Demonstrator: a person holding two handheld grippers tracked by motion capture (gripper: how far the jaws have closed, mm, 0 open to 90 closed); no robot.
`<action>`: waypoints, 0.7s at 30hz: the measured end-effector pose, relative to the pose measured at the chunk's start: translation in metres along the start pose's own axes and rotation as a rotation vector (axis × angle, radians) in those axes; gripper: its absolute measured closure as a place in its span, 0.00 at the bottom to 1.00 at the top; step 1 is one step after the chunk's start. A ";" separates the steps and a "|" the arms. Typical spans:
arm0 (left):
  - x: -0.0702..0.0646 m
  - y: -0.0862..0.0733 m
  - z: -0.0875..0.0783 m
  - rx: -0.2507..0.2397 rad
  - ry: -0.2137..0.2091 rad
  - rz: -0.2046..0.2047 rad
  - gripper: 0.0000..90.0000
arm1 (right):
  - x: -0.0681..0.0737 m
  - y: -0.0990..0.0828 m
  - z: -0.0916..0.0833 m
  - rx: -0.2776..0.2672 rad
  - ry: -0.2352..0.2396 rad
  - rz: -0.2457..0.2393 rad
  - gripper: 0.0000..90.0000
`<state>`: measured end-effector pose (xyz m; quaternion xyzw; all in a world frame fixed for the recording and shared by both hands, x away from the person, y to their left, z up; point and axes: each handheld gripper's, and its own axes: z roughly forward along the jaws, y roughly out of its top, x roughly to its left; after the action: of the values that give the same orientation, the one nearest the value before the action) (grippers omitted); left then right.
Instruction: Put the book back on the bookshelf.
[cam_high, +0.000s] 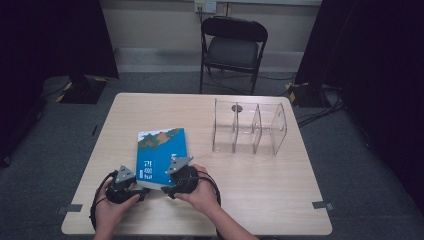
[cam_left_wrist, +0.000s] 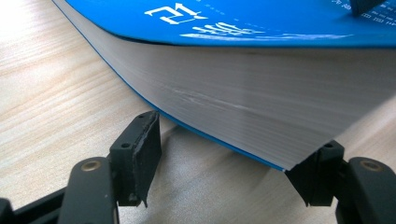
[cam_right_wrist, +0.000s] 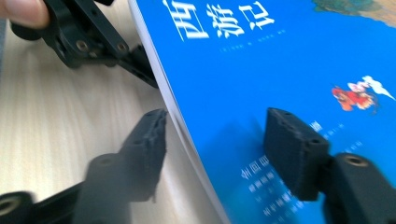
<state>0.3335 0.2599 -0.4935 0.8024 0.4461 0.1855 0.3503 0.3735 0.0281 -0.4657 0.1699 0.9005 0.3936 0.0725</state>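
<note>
A thick blue book (cam_high: 162, 150) lies flat on the wooden table (cam_high: 250, 200), left of the middle. Both hands hold grippers at its near edge. My left gripper (cam_high: 144, 192) sits at the near left corner. In the left gripper view the white page block of the book (cam_left_wrist: 261, 107) fills the space above my left gripper (cam_left_wrist: 229, 163), whose jaws stand apart around the corner without pressing it. My right gripper (cam_right_wrist: 224, 149) straddles the book's (cam_right_wrist: 280, 60) edge, one jaw over the cover, the other beside it over the table, with a gap showing. The left gripper's (cam_right_wrist: 93, 42) jaws appear farther along that edge.
A clear plastic organizer (cam_high: 249, 127) with several upright compartments stands on the table's right half. A black folding chair (cam_high: 232, 45) is beyond the far edge. Dark curtains hang on both sides, and cables run across the floor at the right.
</note>
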 end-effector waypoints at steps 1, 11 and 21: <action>0.000 0.000 0.000 0.001 -0.001 0.002 0.37 | 0.000 -0.001 0.000 -0.006 0.005 0.000 0.36; 0.001 0.004 -0.002 0.010 -0.003 0.005 0.37 | 0.004 -0.008 0.007 -0.014 -0.056 -0.100 0.20; 0.001 0.005 -0.003 0.010 -0.004 -0.004 0.37 | 0.011 -0.007 0.020 -0.004 -0.175 -0.158 0.15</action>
<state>0.3353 0.2596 -0.4880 0.8035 0.4481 0.1809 0.3476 0.3668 0.0410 -0.4847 0.1317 0.9006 0.3723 0.1819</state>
